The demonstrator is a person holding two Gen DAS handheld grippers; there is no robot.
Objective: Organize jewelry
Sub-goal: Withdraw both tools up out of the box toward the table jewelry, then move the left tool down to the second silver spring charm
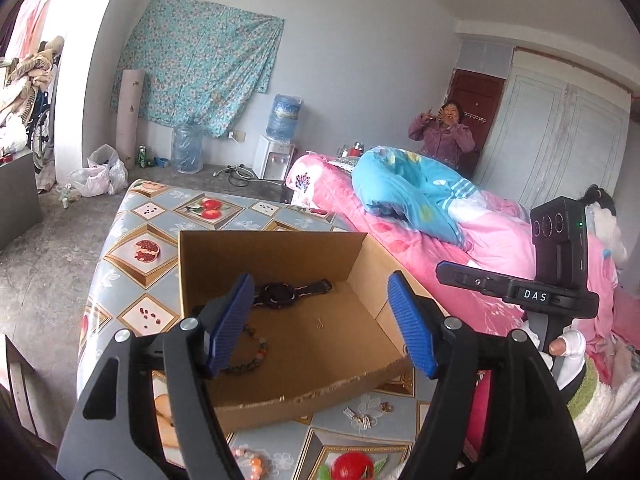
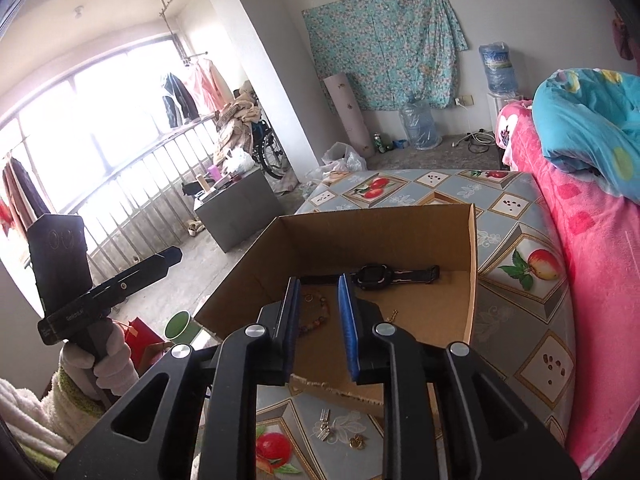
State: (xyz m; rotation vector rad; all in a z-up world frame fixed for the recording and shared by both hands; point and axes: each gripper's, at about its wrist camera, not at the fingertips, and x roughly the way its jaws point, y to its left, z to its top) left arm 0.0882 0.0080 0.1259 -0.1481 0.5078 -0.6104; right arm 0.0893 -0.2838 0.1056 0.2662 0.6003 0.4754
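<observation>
An open cardboard box [image 1: 280, 256] [image 2: 360, 236] sits on the fruit-patterned table. Inside lie a black watch [image 1: 288, 292] [image 2: 384, 274], a bead bracelet [image 1: 252, 350] [image 2: 316, 316] and a small gold piece [image 1: 320, 323] [image 2: 393, 315]. My left gripper [image 1: 322, 300] is open above the box, empty. My right gripper [image 2: 319, 294] hangs over the box's near edge, jaws a narrow gap apart, with nothing between them. On the table in front of the box lie silver clips [image 1: 358, 418] [image 2: 324, 426], a gold earring [image 1: 386, 407] [image 2: 357, 442] and an orange bead bracelet [image 1: 248, 460].
A pink bed [image 1: 480, 248] [image 2: 592, 280] with a blue quilt borders the table on the right. A person [image 1: 444, 128] sits behind the bed. A grey cabinet [image 2: 236, 208] stands to the left, with a water dispenser [image 1: 276, 152] at the far wall.
</observation>
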